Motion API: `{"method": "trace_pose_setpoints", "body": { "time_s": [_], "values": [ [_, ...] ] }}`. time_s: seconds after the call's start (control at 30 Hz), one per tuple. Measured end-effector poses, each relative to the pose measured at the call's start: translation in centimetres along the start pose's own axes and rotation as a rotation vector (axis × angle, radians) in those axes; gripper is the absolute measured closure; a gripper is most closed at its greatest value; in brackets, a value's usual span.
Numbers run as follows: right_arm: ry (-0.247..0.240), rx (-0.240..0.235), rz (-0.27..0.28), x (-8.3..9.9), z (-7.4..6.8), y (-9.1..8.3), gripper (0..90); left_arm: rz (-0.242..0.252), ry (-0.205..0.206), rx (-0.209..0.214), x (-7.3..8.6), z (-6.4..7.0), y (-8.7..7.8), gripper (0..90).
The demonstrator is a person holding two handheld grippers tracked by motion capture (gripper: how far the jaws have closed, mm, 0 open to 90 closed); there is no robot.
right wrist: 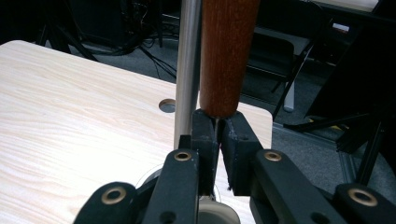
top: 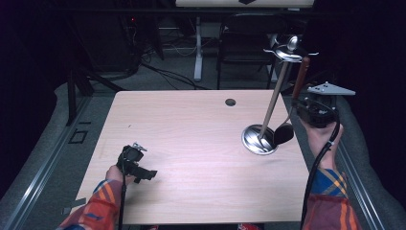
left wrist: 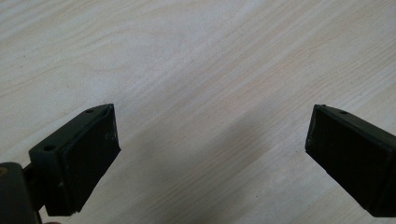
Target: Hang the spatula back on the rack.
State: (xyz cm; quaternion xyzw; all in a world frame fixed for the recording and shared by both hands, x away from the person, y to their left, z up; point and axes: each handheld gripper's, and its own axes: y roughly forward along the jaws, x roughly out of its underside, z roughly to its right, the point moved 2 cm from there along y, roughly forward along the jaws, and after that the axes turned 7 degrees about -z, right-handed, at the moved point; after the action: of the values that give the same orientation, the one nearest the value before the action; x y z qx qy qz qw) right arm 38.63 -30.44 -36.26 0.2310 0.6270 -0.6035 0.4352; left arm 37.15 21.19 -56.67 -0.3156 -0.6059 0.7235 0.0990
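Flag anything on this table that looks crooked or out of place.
The metal stand leans: its pole tilts right from the round base instead of rising straight. The right gripper holds a wooden-handled ladle beside it. Nothing spilled.

Table (top: 191,158): pale wood-grain top, smooth and matt. Stand (top: 273,103): polished metal, its pole and round base glossy and mirror-like. Utensil handle (right wrist: 227,51): reddish-brown wood with a smooth satin finish. Gripper jaws, both views: matt black plastic with dull, faintly scuffed pads. Sleeves (top: 95,211): soft plaid cloth.
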Motion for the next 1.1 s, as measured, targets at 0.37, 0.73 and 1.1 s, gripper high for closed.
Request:
{"method": "trace_pose_setpoints", "body": {
  "time_s": [0.37, 0.73, 1.1],
  "values": [
    [0.015, -0.025, -0.028, 0.2, -0.3, 0.6, 54.3, -0.002, 0.005, 0.001, 0.0, 0.0, 0.0, 2.6],
    [-0.034, -0.122, -0.238, 3.8, -1.1, 0.8, 14.9, 0.002, 0.018, 0.005, -0.2, 0.3, -0.1, 2.6],
    [-0.030, -0.158, -0.449, 10.3, -2.8, 3.3, 3.1, 0.005, 0.031, 0.010, -0.4, 0.5, -0.2, 2.7]
  ]
}}
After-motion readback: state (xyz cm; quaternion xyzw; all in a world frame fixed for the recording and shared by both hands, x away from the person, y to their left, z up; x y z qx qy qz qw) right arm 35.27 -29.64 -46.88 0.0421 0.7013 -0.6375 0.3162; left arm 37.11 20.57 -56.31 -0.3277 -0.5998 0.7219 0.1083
